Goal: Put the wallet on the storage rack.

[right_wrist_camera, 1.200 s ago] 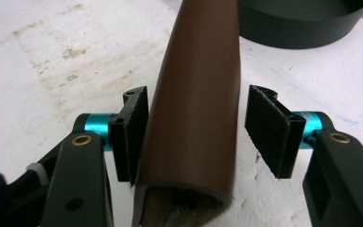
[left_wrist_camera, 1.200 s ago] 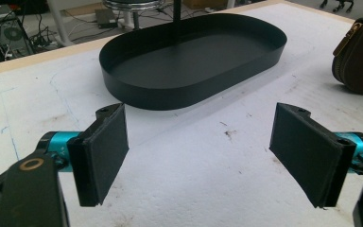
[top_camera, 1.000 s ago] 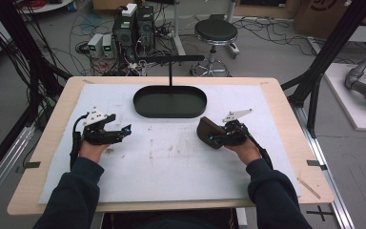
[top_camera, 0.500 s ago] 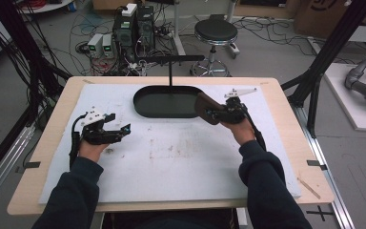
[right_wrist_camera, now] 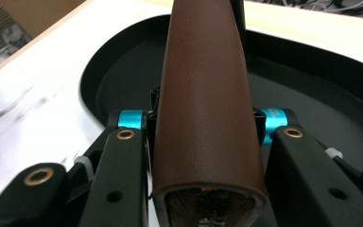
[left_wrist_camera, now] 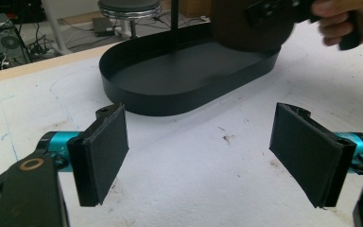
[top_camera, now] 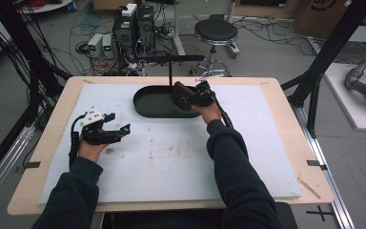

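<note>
White matting covers the tabletop (top_camera: 171,162), and on the left of it the left claw (top_camera: 116,132) rests low with its jaws wide apart and nothing between them; from its own camera the pads (left_wrist_camera: 105,151) frame bare matting, with the tray just ahead. It has no part in this step, so it does best to keep where it is, well clear of the tray.

Ahead and to the right of that claw lies the black oval tray (top_camera: 145,106), a thin post (top_camera: 170,76) rising from it. Over the tray's right end the right claw (top_camera: 190,95) is clamped on a brown leather case (right_wrist_camera: 205,109), which looks like a glasses case; it runs lengthwise between the jaws and points out past them over the tray floor.

The step looks like setting the case down in the tray. To do it well, I would lower the case until it sits flat on the floor, keep it off the post and the rim, and part the jaws only once it is supported, then draw straight back so the pads do not drag it
</note>
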The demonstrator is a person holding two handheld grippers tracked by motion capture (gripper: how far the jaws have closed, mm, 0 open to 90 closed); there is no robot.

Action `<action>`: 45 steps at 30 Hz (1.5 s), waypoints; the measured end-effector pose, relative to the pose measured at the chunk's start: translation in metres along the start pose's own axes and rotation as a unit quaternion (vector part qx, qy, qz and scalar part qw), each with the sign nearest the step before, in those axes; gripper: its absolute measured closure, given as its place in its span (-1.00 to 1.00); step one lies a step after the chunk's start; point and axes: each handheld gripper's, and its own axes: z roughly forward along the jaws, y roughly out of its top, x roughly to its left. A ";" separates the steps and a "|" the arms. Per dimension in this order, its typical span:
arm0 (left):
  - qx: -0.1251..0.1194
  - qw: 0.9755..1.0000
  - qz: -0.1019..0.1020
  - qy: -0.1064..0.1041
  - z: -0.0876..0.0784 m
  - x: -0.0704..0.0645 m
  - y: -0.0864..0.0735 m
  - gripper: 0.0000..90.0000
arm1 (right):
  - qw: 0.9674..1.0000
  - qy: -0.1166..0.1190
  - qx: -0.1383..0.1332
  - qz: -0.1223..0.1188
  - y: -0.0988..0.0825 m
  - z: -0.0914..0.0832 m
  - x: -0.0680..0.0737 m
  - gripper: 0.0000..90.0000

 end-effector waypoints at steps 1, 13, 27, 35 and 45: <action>0.000 1.000 0.001 0.001 0.000 0.000 0.000 -0.56 | 1.000 0.001 0.002 0.009 0.000 0.005 0.000 0.43; -0.006 1.000 -0.009 0.001 -0.003 0.003 -0.002 -0.56 | 0.996 -0.079 -0.017 0.049 -0.003 0.003 -0.020 -0.20; -0.027 0.999 -0.030 0.005 -0.006 0.007 -0.001 -0.58 | 0.989 -0.127 -0.047 -0.058 -0.014 -0.109 -0.029 -0.44; -0.037 0.999 -0.020 0.018 -0.008 0.009 0.000 -0.58 | 0.978 -0.153 -0.043 -0.139 -0.057 -0.170 -0.017 -0.50; -0.039 0.999 -0.015 0.023 -0.010 0.006 0.002 -0.58 | 0.979 -0.164 -0.062 -0.106 -0.118 -0.201 -0.016 -0.53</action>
